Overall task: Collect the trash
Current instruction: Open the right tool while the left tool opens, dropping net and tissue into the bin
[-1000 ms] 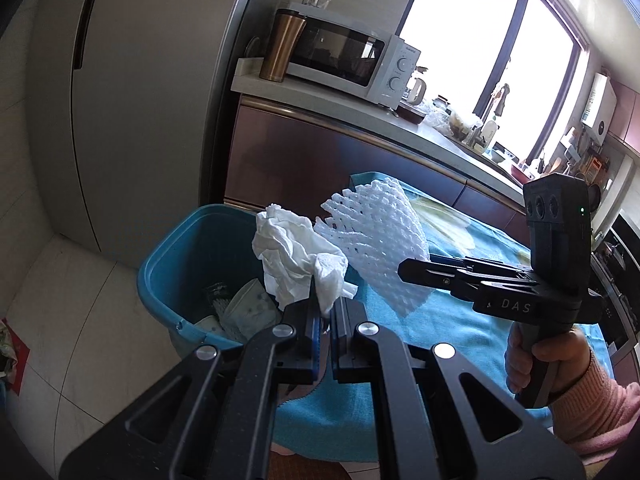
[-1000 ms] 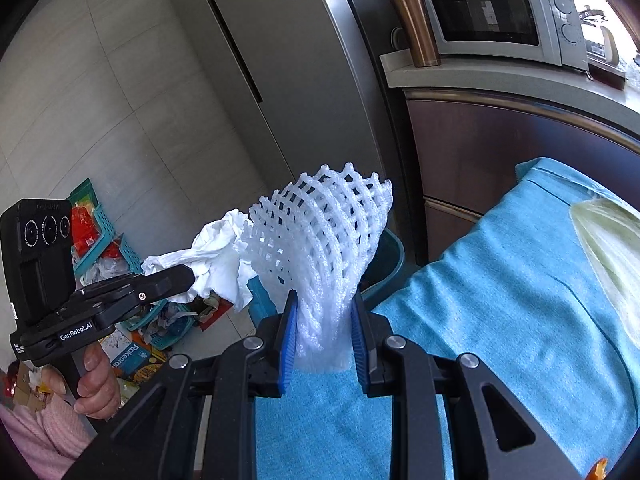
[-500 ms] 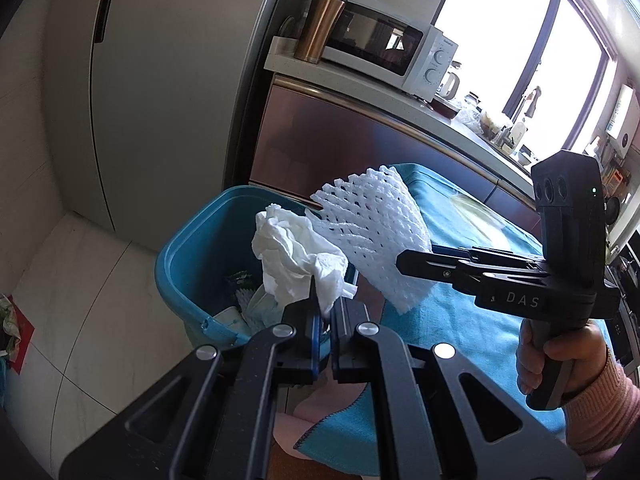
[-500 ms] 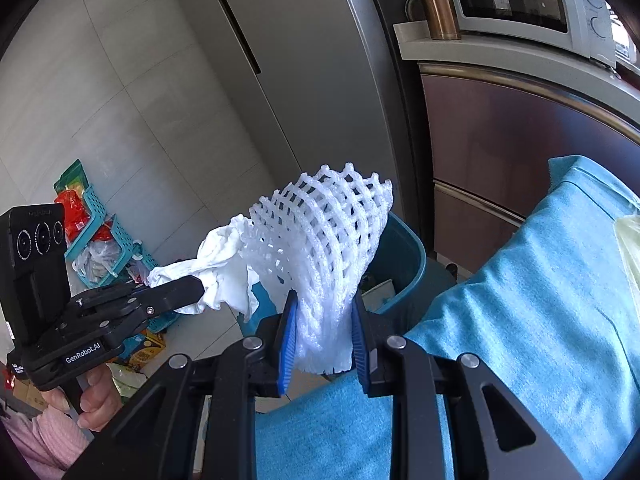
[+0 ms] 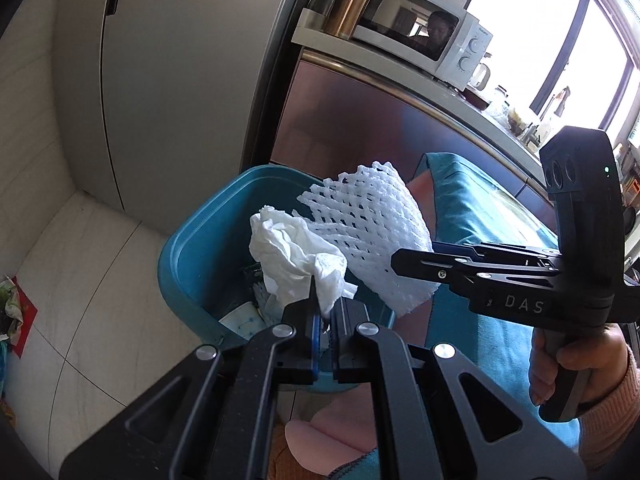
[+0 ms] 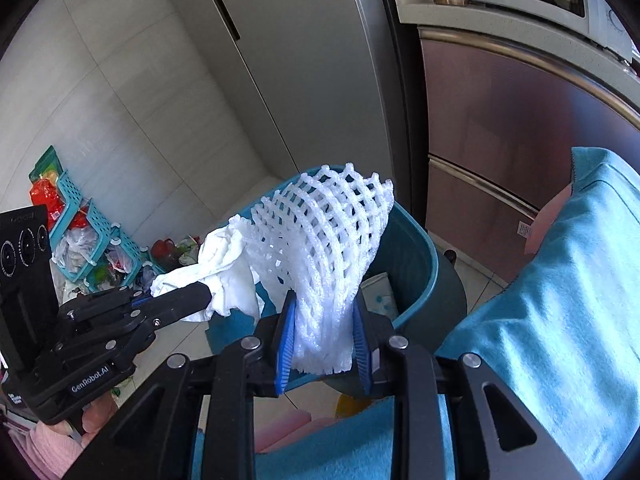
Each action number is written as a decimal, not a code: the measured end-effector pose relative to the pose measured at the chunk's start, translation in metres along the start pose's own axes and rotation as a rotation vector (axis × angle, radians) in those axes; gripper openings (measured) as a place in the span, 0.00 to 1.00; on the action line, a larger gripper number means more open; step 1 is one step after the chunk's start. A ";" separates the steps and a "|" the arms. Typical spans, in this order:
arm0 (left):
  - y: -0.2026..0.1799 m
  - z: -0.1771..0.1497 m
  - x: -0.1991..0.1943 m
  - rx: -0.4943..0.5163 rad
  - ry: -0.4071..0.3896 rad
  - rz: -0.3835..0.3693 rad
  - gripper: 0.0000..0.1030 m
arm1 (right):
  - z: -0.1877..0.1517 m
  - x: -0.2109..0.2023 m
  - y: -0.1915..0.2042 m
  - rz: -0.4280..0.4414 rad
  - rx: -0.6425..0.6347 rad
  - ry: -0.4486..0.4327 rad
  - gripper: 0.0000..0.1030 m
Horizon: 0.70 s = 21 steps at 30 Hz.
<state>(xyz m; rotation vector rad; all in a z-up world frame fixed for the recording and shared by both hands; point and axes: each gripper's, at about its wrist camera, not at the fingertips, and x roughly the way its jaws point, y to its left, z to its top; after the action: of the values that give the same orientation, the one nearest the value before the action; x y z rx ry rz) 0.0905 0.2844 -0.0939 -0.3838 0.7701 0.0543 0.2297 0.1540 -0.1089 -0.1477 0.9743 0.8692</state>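
My left gripper [image 5: 326,314] is shut on a crumpled white tissue [image 5: 294,254] and holds it above the open teal bin [image 5: 192,248]. My right gripper [image 6: 324,330] is shut on a white foam fruit net [image 6: 324,248], held above the same bin [image 6: 420,264]. In the left wrist view the net [image 5: 368,232] sits just right of the tissue, touching it. In the right wrist view the tissue [image 6: 224,276] hangs left of the net. Some trash lies inside the bin.
A table with a blue cloth [image 6: 560,340] lies right of the bin. A brown cabinet [image 5: 360,128] with a microwave [image 5: 420,40] and copper tumbler [image 5: 352,0] stands behind. A grey fridge [image 5: 180,60] is at left. A teal basket [image 6: 80,232] with clutter sits on the floor.
Both grippers have moved left off the table with their loads and are now over the bin. The bin looks closer and larger in both views.
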 end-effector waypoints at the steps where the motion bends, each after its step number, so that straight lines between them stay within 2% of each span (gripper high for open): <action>1: 0.000 0.001 0.004 -0.004 0.007 0.000 0.04 | 0.001 0.004 0.000 0.000 0.003 0.011 0.25; 9: 0.009 0.003 0.029 -0.034 0.039 0.014 0.04 | 0.005 0.021 0.002 -0.007 0.021 0.048 0.33; 14: 0.013 0.004 0.038 -0.061 0.048 0.031 0.09 | 0.005 0.021 0.003 -0.002 0.027 0.046 0.40; 17: 0.015 0.003 0.041 -0.073 0.048 0.040 0.13 | 0.005 0.022 0.002 0.006 0.037 0.038 0.40; 21: 0.017 0.001 0.036 -0.078 0.036 0.040 0.13 | 0.002 0.017 -0.002 0.024 0.052 0.021 0.40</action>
<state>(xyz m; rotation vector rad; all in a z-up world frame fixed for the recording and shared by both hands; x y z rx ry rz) 0.1142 0.2968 -0.1237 -0.4443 0.8131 0.1151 0.2371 0.1631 -0.1215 -0.1011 1.0186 0.8653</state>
